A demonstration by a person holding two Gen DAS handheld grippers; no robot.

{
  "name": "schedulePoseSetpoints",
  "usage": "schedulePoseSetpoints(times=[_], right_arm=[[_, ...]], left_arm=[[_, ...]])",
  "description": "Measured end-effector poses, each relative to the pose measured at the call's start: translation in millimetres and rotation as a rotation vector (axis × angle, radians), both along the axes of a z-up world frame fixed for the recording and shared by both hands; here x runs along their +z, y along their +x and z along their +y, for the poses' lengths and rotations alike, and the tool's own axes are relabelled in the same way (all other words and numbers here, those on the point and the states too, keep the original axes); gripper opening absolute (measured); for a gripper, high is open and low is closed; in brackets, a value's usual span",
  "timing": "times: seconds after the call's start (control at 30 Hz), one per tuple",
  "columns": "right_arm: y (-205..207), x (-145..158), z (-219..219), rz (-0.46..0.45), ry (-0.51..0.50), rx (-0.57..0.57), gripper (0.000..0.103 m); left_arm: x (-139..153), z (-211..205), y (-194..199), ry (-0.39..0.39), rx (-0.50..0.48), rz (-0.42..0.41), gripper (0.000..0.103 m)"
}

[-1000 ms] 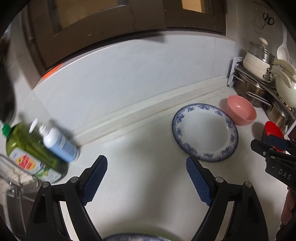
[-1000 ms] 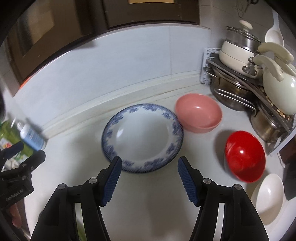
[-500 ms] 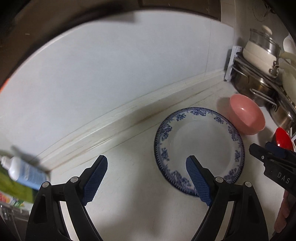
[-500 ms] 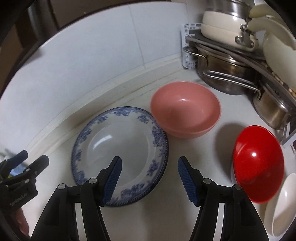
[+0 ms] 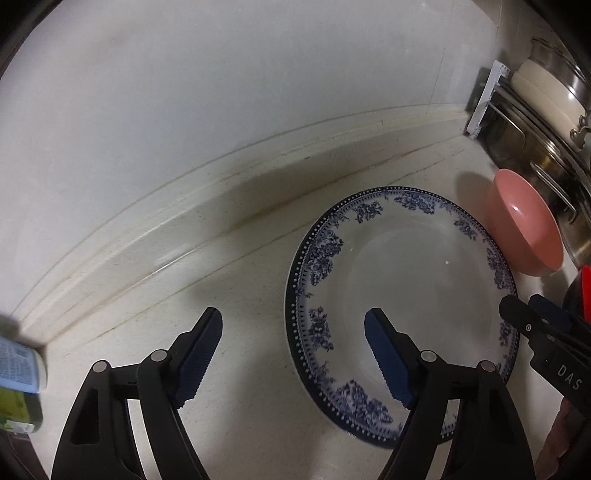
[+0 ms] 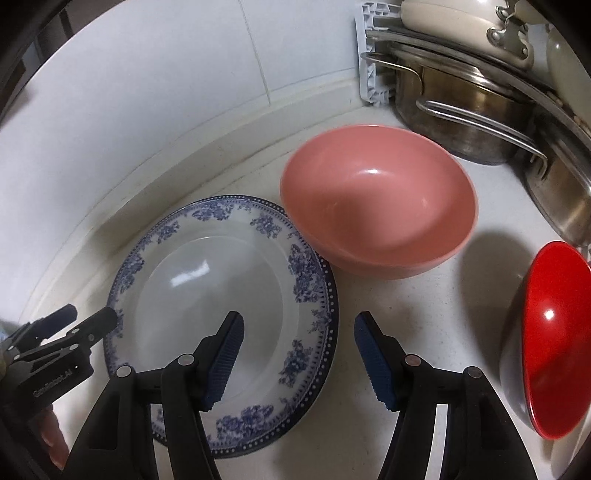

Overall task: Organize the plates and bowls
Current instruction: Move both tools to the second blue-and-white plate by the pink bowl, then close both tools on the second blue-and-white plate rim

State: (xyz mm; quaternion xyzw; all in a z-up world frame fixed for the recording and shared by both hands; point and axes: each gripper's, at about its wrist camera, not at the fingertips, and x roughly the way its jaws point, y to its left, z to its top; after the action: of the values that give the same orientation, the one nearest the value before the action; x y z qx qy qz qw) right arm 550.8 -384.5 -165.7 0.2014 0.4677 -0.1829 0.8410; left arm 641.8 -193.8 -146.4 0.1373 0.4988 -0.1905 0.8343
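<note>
A white plate with a blue floral rim lies flat on the white counter. My left gripper is open, its right finger over the plate's left part and its left finger over bare counter. My right gripper is open too, straddling the plate's right rim. A pink bowl sits upright just beyond the plate, touching or nearly touching its rim. A red bowl stands at the right. Each gripper shows at the edge of the other's view.
Steel pots and cream cookware fill a rack at the back right. A white tiled wall with a raised ledge runs behind the plate. A bottle stands at the far left. A person's fingers hold the left gripper.
Both grippers have moved forward and down toward the blue-rimmed plate, which now lies partly between their fingers. The bottles have slid out to the left edge. Both stay open.
</note>
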Motion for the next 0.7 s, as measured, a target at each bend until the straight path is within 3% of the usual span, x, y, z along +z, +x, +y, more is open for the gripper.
schedulePoseSetpoints(times=[0.23, 0.4, 0.57, 0.7], right_arm=[[6, -6, -4, 0.014, 0.01, -0.017, 0.056], [10, -5, -6, 0.022, 0.013, -0.006, 0.052], [12, -6, -8, 0.02, 0.011, 0.001, 0.048], [14, -8, -9, 0.023, -0.002, 0.007, 0.042]], left_arm=[[-11, -6, 6, 0.011, -0.014, 0.011, 0.073], [-19, -8, 14, 0.013, -0.024, 0.039, 0.061], [-21, -9, 18, -0.001, -0.046, 0.051, 0.055], [-22, -13, 19, -0.009, -0.064, 0.061, 0.042]])
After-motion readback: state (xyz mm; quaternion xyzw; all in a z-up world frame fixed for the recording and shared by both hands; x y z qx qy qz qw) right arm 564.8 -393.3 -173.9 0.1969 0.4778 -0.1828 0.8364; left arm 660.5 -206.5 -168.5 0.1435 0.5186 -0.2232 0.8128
